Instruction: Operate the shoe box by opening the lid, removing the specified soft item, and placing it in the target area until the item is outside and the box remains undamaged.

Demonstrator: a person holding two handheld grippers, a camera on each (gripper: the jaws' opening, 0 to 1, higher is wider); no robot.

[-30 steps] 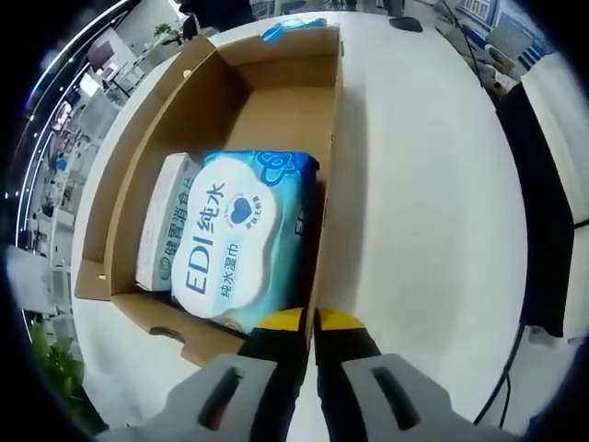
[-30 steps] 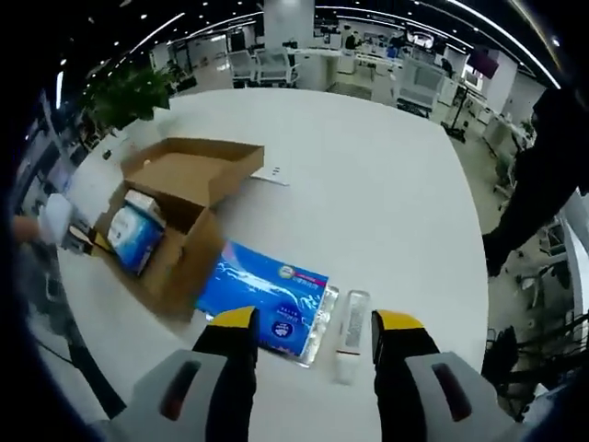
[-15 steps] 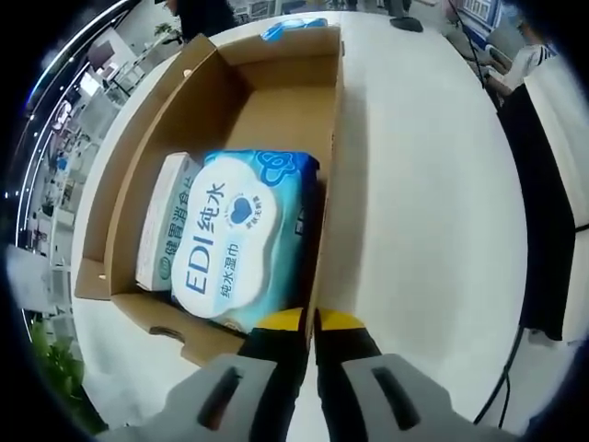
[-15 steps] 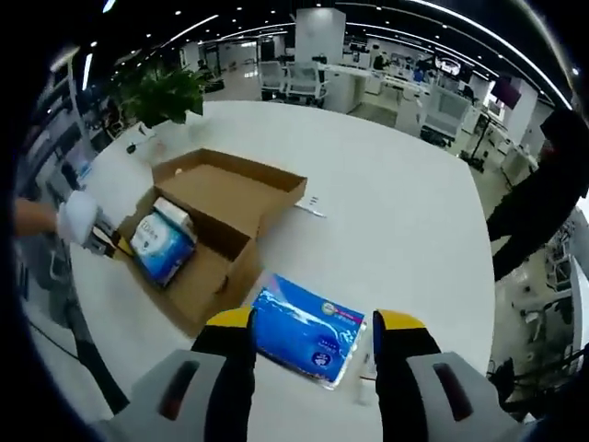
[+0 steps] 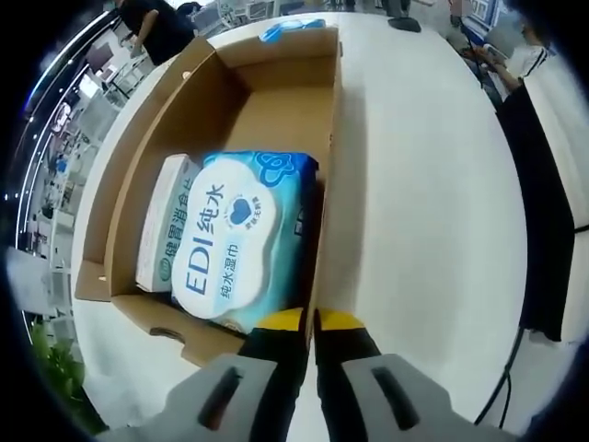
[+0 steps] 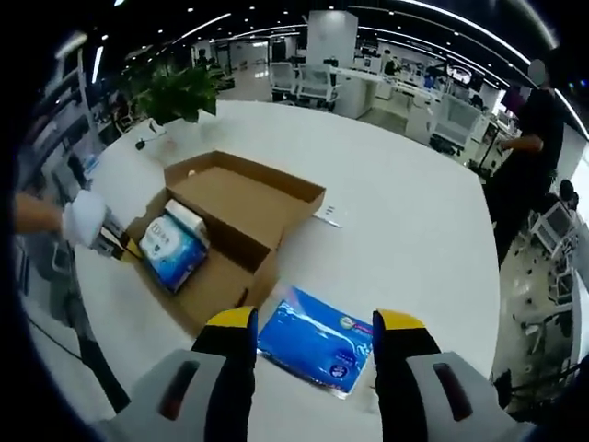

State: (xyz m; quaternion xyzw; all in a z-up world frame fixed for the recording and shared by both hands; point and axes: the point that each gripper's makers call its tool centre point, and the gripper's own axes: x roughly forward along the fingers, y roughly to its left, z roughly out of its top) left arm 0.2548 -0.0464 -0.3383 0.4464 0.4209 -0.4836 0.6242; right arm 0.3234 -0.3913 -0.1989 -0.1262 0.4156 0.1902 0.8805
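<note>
At the left of the right gripper view, a gloved hand (image 6: 85, 217) holds the left gripper (image 6: 115, 243) against the near end of the open shoe box (image 6: 241, 214), which sits on the white table (image 6: 405, 239). Inside the box, at that end, lie a blue wet-wipes pack (image 6: 173, 253) and a slim white box (image 6: 190, 217) beside it; the lid is folded back flat on the far side. Just beside the box, toward the camera, a blue soft packet (image 6: 317, 337) lies on the table, outside the box, between the right gripper (image 6: 315, 324) jaws as seen from behind. Those jaws stand well apart, with nothing held. A potted plant (image 6: 179, 92) stands at the table's far edge, and a person in dark clothes (image 6: 525, 147) stands at the right.

Seen from the left gripper view, the shoe box (image 5: 230, 101) stretches away, with the white box (image 5: 166, 221) at the left wall and the wet-wipes pack (image 5: 241, 241) just beside it, touching. The left gripper (image 5: 311, 322) has its yellow-tipped jaws together, pinching the near cardboard wall at the box's right corner. To the right lies bare white table (image 5: 414, 184).
</note>
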